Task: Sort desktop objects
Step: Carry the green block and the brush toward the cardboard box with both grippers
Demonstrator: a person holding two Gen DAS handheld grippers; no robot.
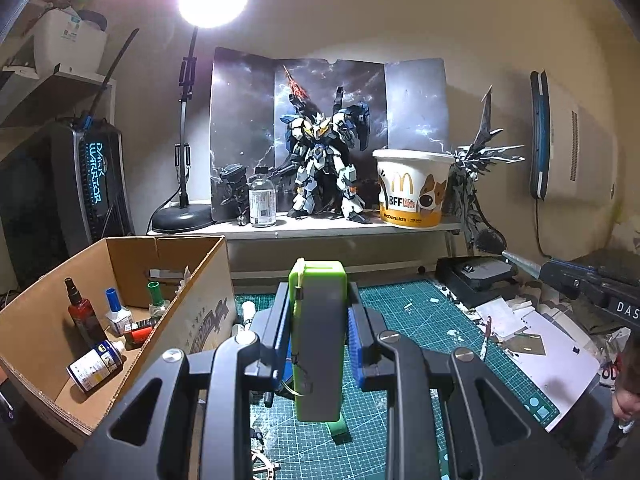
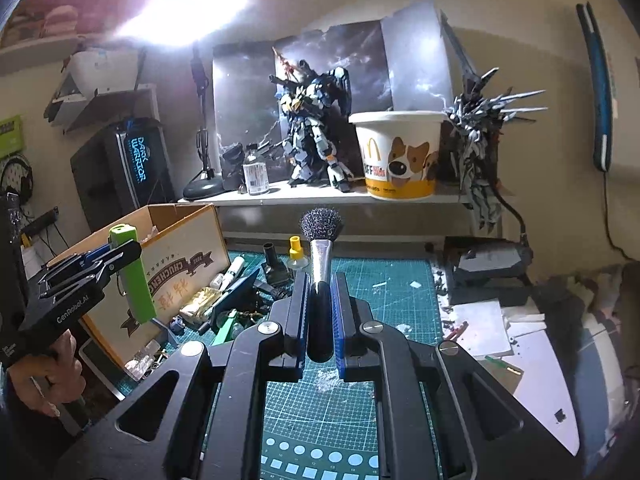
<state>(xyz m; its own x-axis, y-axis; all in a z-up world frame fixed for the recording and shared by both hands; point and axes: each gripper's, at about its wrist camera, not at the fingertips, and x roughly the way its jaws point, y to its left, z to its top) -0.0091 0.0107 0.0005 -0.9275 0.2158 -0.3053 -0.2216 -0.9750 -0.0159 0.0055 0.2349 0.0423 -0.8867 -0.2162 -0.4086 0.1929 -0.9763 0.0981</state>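
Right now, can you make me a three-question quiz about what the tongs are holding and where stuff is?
1. Where are the bottles collected?
A. in the cardboard box
B. inside the McDonald's bucket
C. on the wall

2. What colour is the case in the left tongs?
A. red
B. green
C. yellow

3. What are the right tongs doing?
A. hanging open
B. gripping a marker
C. gripping a brush

Answers:
1 A: several bottles lie and stand in the cardboard box.
2 B: the left tongs clamp a green case.
3 C: the right tongs are shut on a brush, bristles pointing up.
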